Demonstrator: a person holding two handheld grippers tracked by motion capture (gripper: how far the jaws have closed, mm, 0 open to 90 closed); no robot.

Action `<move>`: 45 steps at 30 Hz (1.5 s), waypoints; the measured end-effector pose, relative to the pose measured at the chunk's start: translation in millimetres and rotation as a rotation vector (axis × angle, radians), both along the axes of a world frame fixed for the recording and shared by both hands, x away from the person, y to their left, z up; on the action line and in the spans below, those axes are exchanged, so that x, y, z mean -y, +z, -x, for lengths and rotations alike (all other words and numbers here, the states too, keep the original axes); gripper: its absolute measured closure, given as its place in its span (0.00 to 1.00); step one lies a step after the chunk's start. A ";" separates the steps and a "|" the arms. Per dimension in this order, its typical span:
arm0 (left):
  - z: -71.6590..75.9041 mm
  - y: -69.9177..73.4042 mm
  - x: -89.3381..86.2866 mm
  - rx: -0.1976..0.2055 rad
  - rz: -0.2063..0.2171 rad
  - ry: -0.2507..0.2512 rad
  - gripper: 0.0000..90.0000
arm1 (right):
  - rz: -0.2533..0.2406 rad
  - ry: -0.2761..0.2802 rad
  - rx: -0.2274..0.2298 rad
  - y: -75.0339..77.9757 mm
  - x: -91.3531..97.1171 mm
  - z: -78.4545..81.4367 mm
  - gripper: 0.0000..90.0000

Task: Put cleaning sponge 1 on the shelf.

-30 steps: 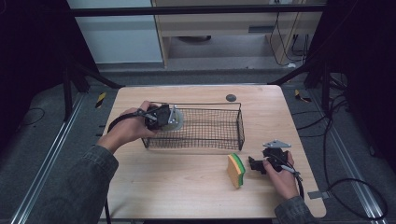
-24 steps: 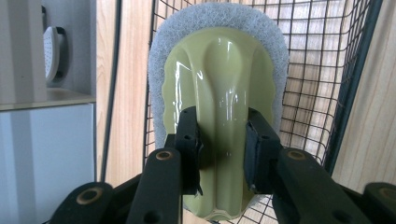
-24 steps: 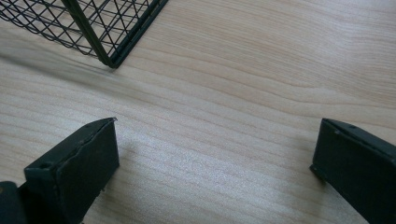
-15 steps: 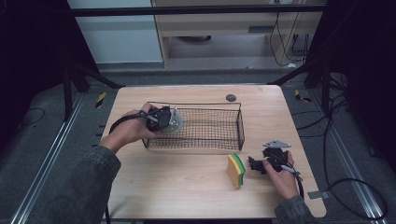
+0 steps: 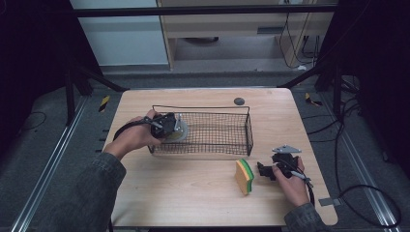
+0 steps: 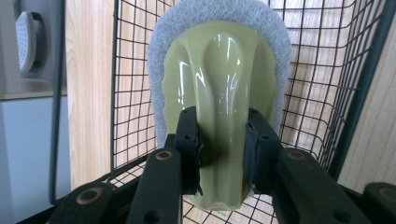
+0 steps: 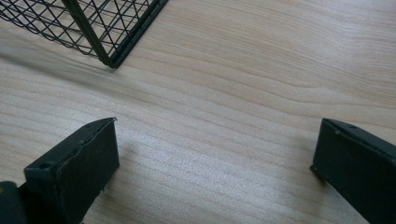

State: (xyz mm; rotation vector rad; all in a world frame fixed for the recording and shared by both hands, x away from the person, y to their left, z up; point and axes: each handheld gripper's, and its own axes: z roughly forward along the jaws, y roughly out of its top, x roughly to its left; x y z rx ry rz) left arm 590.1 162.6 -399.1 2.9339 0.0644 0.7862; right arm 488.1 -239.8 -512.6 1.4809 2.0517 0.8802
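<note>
My left gripper [image 5: 170,125] [image 6: 222,135] is shut on the pale green plastic handle of a scrub pad [image 6: 219,60] [image 5: 182,130], whose grey-white mesh rim shows around the handle. It holds the pad at the left end of the black wire basket [image 5: 217,107] [image 6: 327,93], inside the wire walls. My right gripper [image 5: 263,170] [image 7: 217,140] rests low over the table at the front right, jaws wide open with bare wood between them. A yellow and green sponge [image 5: 244,176] stands on edge just left of it.
The wooden table [image 5: 193,198] has a small dark round disc [image 5: 239,101] near its far edge. The basket's corner [image 7: 107,51] lies ahead of my right gripper. Cables [image 5: 358,203] trail off the table's right side.
</note>
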 end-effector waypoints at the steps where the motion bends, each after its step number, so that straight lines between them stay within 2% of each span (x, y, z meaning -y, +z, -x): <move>1: -0.2 -2.5 -1.2 -0.015 0.009 0.017 0.78 | 0.003 0.001 0.001 -0.2 0.1 -0.1 0.00; 4: -2.2 -2.9 -2.1 -0.015 -0.001 0.011 0.78 | 0.001 0.000 0.001 -0.1 0.0 0.0 0.00; 5: -2.2 -5.4 -3.3 -0.029 0.010 0.029 0.78 | 0.000 0.000 0.000 0.0 0.0 0.0 0.01; 9: -3.9 -7.8 -4.3 -0.026 0.006 0.025 0.78 | 0.001 0.000 0.000 -0.1 0.0 0.0 0.01; 10: -4.8 -10.0 -4.8 -0.025 0.016 0.026 0.78 | 0.000 0.000 0.000 0.0 0.0 0.0 0.01; 12: -5.4 -10.2 -4.4 -0.029 0.003 0.026 0.78 | 0.000 0.000 0.000 0.0 0.0 0.0 0.00; 13: -5.7 -12.6 -4.5 -0.037 0.014 0.039 0.78 | 0.000 0.000 0.000 0.0 0.0 0.0 0.00; 23: -9.4 -13.4 -3.1 -0.036 0.018 0.048 0.77 | 0.003 0.001 0.002 -0.2 0.1 -0.1 0.01; 27: -9.4 -14.7 -2.5 -0.050 0.029 0.055 0.79 | 0.001 0.000 0.000 0.0 0.0 0.0 0.00; 38: -8.5 -13.6 -2.7 -0.059 0.027 0.046 0.79 | 0.006 0.000 0.002 -0.3 0.1 -0.2 0.00; 45: -7.0 -14.1 -4.7 -0.085 0.047 0.054 0.78 | 0.002 -0.001 0.000 -0.1 0.0 -0.1 0.00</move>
